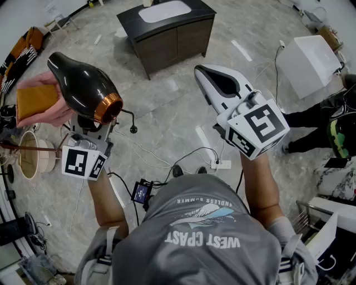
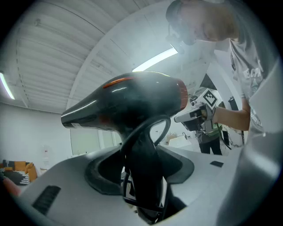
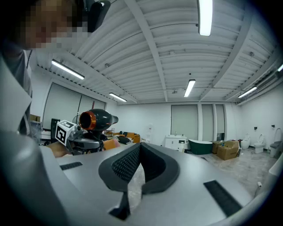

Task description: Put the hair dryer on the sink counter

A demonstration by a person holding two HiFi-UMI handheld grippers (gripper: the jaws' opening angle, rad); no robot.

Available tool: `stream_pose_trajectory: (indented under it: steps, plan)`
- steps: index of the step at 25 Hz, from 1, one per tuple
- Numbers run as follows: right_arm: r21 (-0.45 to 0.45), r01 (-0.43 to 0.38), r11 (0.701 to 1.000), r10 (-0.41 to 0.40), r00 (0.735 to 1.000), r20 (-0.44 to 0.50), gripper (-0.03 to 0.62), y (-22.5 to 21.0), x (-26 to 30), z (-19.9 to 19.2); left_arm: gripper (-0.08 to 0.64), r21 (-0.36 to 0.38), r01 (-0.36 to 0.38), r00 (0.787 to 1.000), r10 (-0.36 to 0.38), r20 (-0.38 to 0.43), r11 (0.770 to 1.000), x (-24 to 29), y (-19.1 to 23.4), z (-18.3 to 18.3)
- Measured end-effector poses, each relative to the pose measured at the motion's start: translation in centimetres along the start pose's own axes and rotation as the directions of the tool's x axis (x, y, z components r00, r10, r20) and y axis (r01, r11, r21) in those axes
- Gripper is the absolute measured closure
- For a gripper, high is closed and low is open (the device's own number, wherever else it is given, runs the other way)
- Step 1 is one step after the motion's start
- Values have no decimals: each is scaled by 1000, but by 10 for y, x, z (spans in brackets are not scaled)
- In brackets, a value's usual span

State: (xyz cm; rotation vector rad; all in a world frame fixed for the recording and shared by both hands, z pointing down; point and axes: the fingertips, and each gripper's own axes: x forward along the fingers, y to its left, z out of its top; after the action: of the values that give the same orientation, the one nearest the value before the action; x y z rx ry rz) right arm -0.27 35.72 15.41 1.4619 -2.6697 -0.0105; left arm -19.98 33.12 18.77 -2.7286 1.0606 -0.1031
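A black hair dryer (image 1: pixel 82 84) with a copper nozzle ring is up in the air at the left, nozzle pointing right. My left gripper (image 1: pixel 92 127) is shut on its handle from below; in the left gripper view the handle (image 2: pixel 143 170) and a loop of its cord stand between the jaws under the body (image 2: pixel 128 106). A person's hand (image 1: pixel 40 106) holding something orange touches the dryer's rear. The dark sink counter (image 1: pixel 192 12) with a white basin stands far ahead. My right gripper (image 1: pixel 207 75) is raised at the right, shut and empty (image 3: pixel 139 154).
A white tub-like box (image 1: pixel 308 64) and a standing person (image 1: pixel 325 125) are at the right. Cables and a power strip (image 1: pixel 222 164) lie on the marble floor below me. A round stool (image 1: pixel 33 155) and clutter line the left edge.
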Motion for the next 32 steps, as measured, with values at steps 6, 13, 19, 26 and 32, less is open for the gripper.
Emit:
stream_pose_trajectory:
  steps: [6,13,19,26,32]
  plan:
    - [-6,11,1000,-11,1000,-7,566,0,10,-6,324,-1,9,1000,-9,5,1000,0,8,-10]
    - [-6,-4,1000,4,1000,-9,566,2,16,-9,324,-20,-12,1000,13,12,1000,0,14,-17]
    - [54,-25,998,23,999,38,565,-8,32,-9,324,-12,-41,999,41,-7,999,-1,22,-20]
    - [92,-71,993,68,997,41,565,-58,65,-21,324,2,-104,994,104,-44,995,30,36,-23]
    - [106,-124,987,121,992,36,565,-100,92,-33,324,-3,-165,984,164,-69,986,63,50,-33]
